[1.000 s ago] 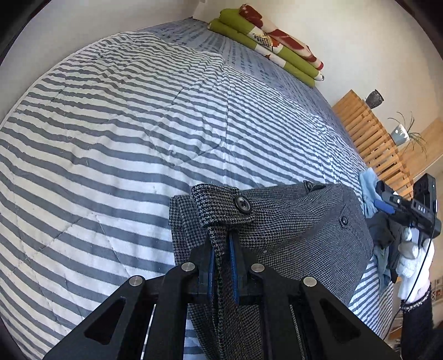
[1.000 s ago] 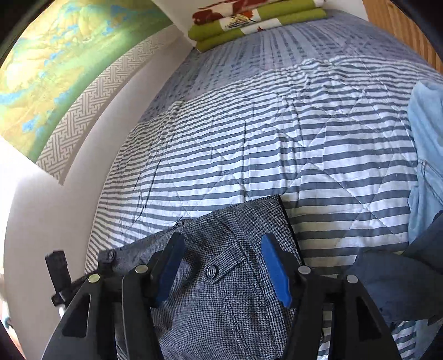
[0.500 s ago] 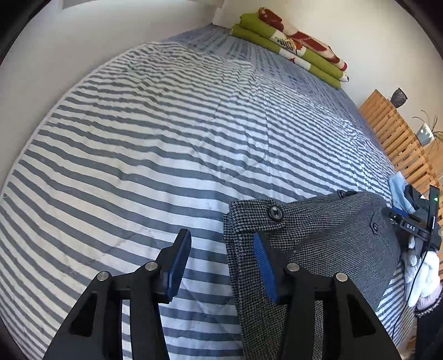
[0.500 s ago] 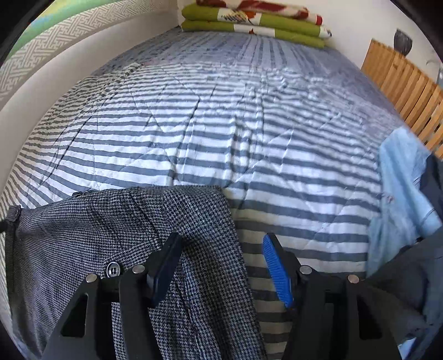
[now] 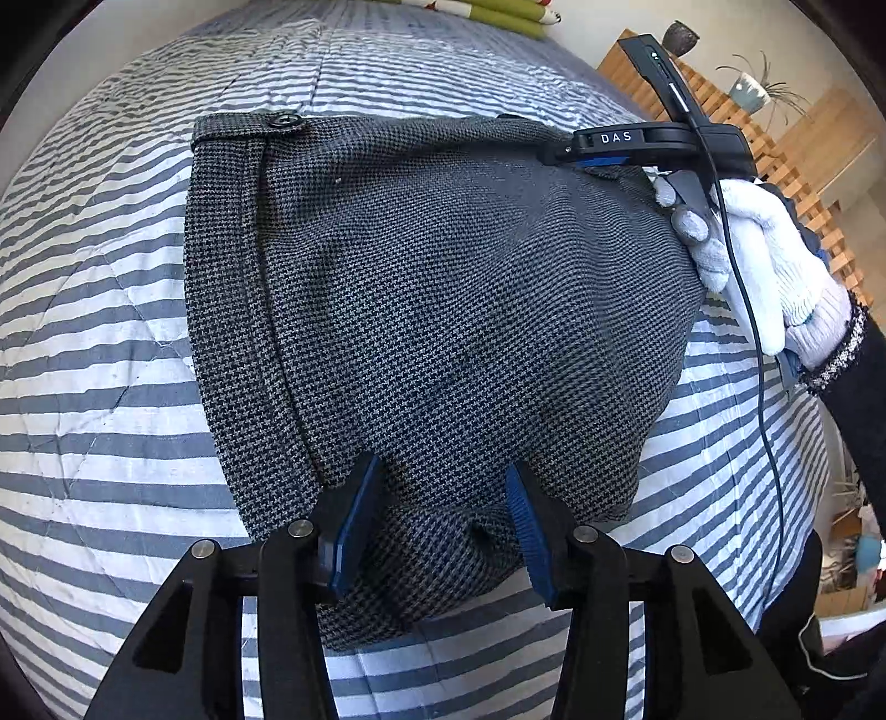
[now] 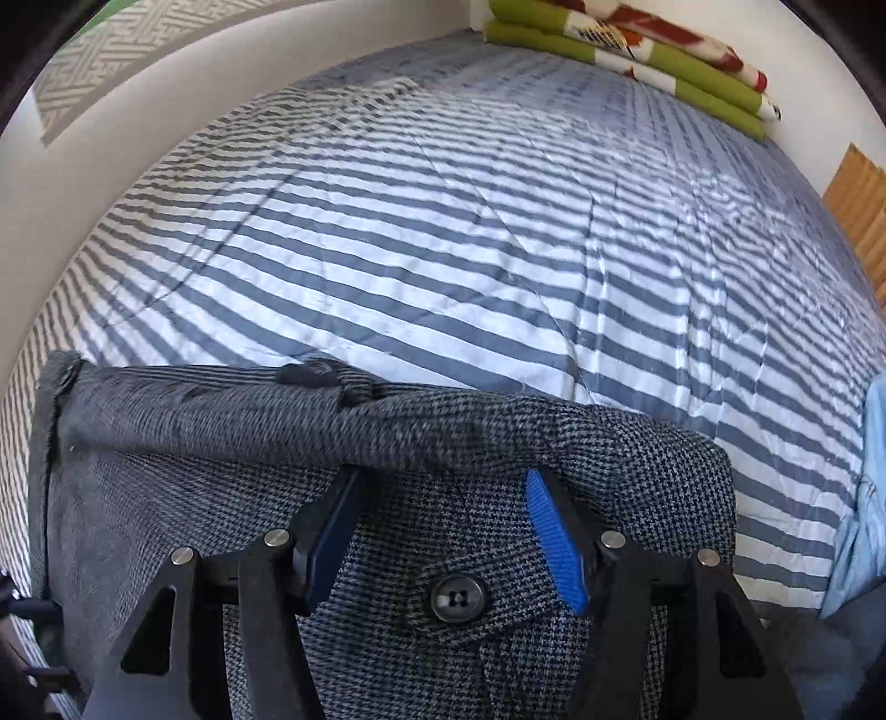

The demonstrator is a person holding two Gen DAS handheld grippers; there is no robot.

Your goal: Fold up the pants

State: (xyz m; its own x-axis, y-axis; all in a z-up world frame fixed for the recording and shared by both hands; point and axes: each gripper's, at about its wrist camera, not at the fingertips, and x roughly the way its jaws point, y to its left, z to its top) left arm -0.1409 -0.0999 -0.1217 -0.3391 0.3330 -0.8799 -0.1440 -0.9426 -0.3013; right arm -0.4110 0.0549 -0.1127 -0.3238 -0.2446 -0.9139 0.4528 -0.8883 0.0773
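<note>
Grey houndstooth woven pants (image 5: 443, 310) lying folded on the blue-and-white striped quilted bed cover (image 5: 99, 343), waistband at the far edge with a dark round button (image 5: 283, 120) near its far-left corner. Near end of the pants bunched into a rumpled fold and partly covered by the black frame of the left hand-held gripper (image 5: 440, 518); blue pads spread wide apart, cloth lying between them but not pinched. Whether the pads touch the fabric: hard to tell.

Right hand-held gripper (image 6: 448, 531) also spread, poised over the right side of the waistband, a second dark button (image 6: 455, 599) on a pointed tab just beneath it. In the left wrist view only the side of that gripper visible at the far right of the pants, held by a hand in a white knit glove (image 5: 764, 266), a black cable trailing down; sleeve cut off by the frame edge.

Light blue garment (image 6: 864, 498) at the right edge, mostly cropped. Green, white and red folded blanket (image 6: 637, 50) at the far end of the bed against the wall. Wide stretch of bare striped cover left of and beyond the pants; wooden slatted furniture (image 5: 775, 166) closing off the right side.
</note>
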